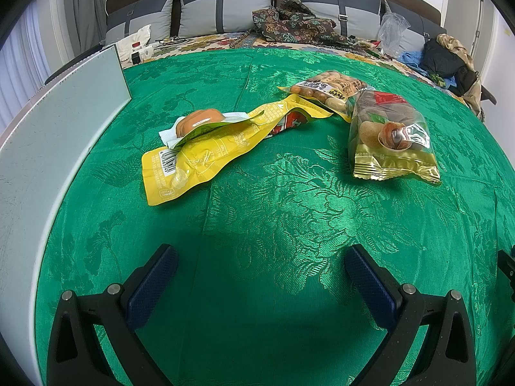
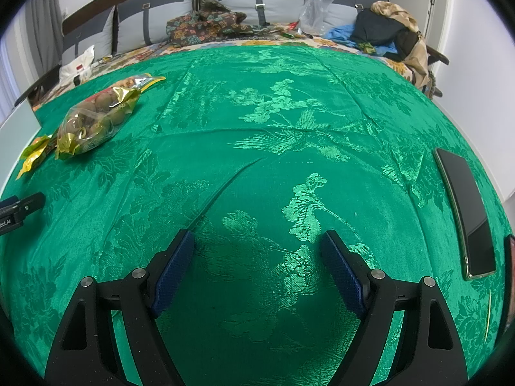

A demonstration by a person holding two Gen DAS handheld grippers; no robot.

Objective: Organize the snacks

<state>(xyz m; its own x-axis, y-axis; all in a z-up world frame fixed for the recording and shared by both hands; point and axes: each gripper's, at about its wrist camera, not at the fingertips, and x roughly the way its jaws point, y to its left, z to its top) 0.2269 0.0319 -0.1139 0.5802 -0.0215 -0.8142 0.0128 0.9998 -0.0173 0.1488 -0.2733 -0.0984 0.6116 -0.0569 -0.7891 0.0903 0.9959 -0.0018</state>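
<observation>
In the left wrist view, a yellow snack pouch (image 1: 206, 154) lies on the green cloth with a small orange-topped packet (image 1: 199, 122) resting on it. Behind it lies a clear bag of nuts (image 1: 328, 91), and to the right a gold-edged clear snack bag (image 1: 389, 138). My left gripper (image 1: 260, 267) is open and empty, well short of the snacks. In the right wrist view, the gold-edged bag (image 2: 93, 122) lies far left with the nut bag (image 2: 141, 82) behind it. My right gripper (image 2: 257, 251) is open and empty over bare cloth.
A white box wall (image 1: 58, 135) stands along the left edge. A black phone (image 2: 466, 212) lies at the table's right. The left gripper's body (image 2: 19, 207) shows at the right view's left edge. A sofa with cushions and clothes (image 1: 296, 25) is behind the table.
</observation>
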